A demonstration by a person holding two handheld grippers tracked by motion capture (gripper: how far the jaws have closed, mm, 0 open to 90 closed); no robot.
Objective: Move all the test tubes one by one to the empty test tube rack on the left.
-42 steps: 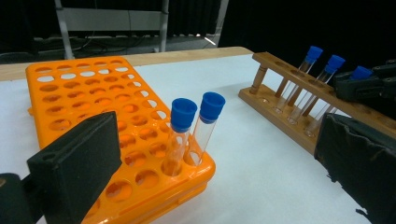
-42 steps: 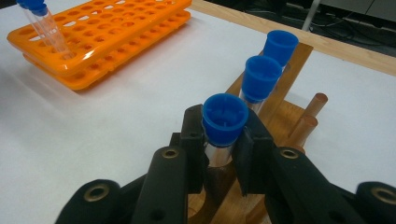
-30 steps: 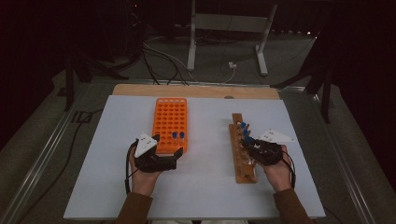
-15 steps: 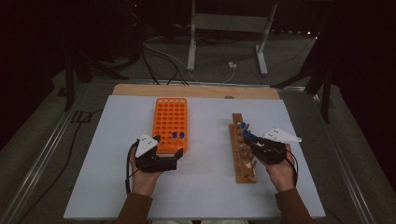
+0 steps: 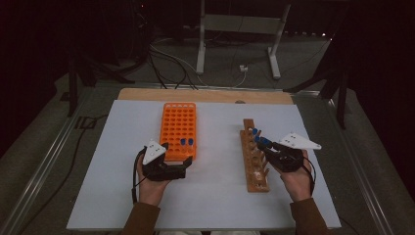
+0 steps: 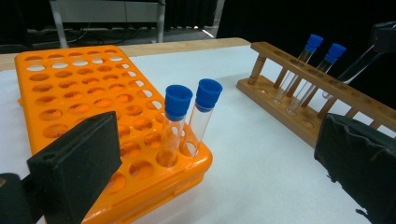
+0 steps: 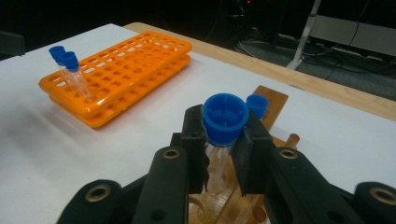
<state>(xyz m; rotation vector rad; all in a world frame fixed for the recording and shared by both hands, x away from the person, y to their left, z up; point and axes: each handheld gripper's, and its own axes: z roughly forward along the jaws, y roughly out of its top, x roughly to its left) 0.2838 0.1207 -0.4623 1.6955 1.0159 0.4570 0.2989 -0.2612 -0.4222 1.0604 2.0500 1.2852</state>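
Observation:
An orange tube rack [image 5: 177, 122] lies left of centre, with two blue-capped tubes [image 5: 186, 142] standing in its near right corner. My left gripper [image 5: 176, 156] rests at that corner, jaws wide open; its pads [image 6: 74, 163] flank the two tubes [image 6: 187, 121] without touching them. A wooden rack [image 5: 254, 164] lies to the right and holds two blue-capped tubes [image 6: 322, 51]. My right gripper [image 7: 223, 140] is shut on a third blue-capped tube [image 7: 225, 116], held tilted over the wooden rack [image 7: 271, 100]. This tube's lower end [image 6: 348, 74] reaches the rack's top rail.
Both racks sit on a white sheet [image 5: 215, 196] covering a wooden table [image 5: 205, 94]. Open sheet lies between the racks and along the front edge. Cables and a metal stand [image 5: 235, 29] are on the dark floor beyond the far edge.
My right gripper has shifted slightly to the right with the tube still in its jaws. The left gripper and both racks have stayed put.

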